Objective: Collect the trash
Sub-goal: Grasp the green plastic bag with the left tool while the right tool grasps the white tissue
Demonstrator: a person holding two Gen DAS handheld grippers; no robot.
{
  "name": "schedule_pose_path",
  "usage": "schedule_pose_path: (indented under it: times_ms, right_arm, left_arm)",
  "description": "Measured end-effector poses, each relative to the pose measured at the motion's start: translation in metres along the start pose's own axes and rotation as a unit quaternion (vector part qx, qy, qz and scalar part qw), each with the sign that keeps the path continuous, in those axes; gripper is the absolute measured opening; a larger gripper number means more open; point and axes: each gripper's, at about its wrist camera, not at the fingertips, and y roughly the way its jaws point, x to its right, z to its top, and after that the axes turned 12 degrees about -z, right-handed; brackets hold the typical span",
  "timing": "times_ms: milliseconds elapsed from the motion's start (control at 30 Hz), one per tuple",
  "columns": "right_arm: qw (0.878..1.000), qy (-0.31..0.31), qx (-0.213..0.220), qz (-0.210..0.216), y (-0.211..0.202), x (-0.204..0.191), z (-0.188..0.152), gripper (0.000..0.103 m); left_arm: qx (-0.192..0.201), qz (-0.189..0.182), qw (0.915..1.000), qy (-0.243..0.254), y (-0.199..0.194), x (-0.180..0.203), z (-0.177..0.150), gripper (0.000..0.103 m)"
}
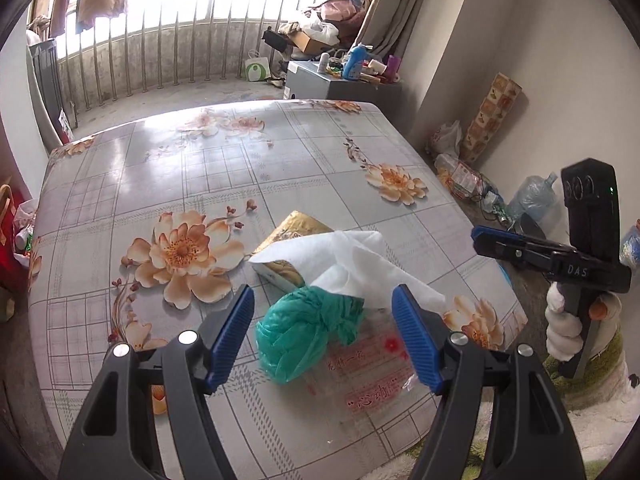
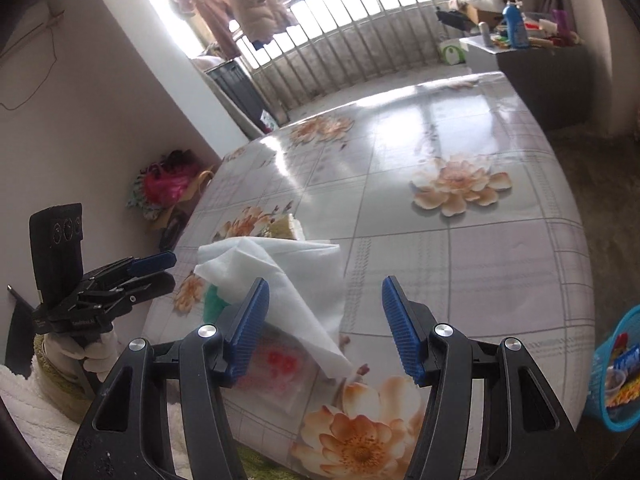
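Note:
A crumpled green plastic bag (image 1: 308,330) lies near the front edge of the floral table (image 1: 160,168), on a clear wrapper with red print (image 1: 372,376). A white tissue (image 1: 360,264) drapes behind it, over a gold packet (image 1: 294,232). My left gripper (image 1: 323,334) is open, its blue pads on either side of the green bag. My right gripper (image 2: 325,326) is open above the tissue (image 2: 288,268) and the wrapper (image 2: 276,368); it also shows at the right of the left wrist view (image 1: 520,248). The green bag (image 2: 214,300) is mostly hidden there.
A blue basket (image 2: 616,380) holding wrappers stands off the table's right edge. Bags, a water jug (image 1: 534,196) and a patterned box (image 1: 492,116) sit along the right wall. A cluttered cabinet (image 1: 340,80) and a railing stand beyond the table. Red bags (image 2: 164,184) lie left.

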Motion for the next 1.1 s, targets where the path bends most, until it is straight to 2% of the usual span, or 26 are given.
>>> schedule_pose_path:
  times_ms: [133,267,367,467,533,600,867,1100]
  right_arm:
    - [0.999,-0.031,-0.024,0.016,0.020,-0.025,-0.003,0.056]
    - [0.997,-0.061,-0.048,0.010,0.043,-0.043,0.001,0.055]
    - [0.995,-0.080,-0.062,-0.007,0.058,-0.052,0.001,0.050]
    - [0.993,-0.089,-0.076,-0.008,0.065,-0.058,-0.004,0.034]
    - [0.993,-0.088,-0.085,-0.003,0.068,-0.060,-0.007,0.011]
    - [0.993,-0.080,-0.085,-0.001,0.067,-0.058,-0.007,0.002]
    - [1.000,0.000,-0.009,-0.020,0.005,-0.026,0.006,0.000]
    - [0.995,0.050,0.054,-0.065,-0.063,0.003,0.000,0.000]
  left_arm:
    - [-0.008,-0.012,0.9999,0.006,0.008,-0.004,-0.007,0.065]
    - [-0.020,-0.018,0.9994,0.019,0.017,-0.006,-0.013,0.054]
    - [-0.026,-0.025,0.9987,0.037,0.020,-0.004,-0.020,0.048]
    - [-0.025,-0.041,0.9982,0.035,0.020,-0.007,-0.026,0.045]
    - [-0.027,-0.053,0.9980,0.025,0.021,-0.012,-0.029,0.042]
    - [-0.026,-0.059,0.9977,0.019,0.022,-0.015,-0.032,0.039]
    - [-0.019,-0.075,0.9969,0.011,0.023,-0.022,-0.035,0.038]
    - [-0.015,-0.075,0.9969,0.014,0.019,-0.026,-0.038,0.038]
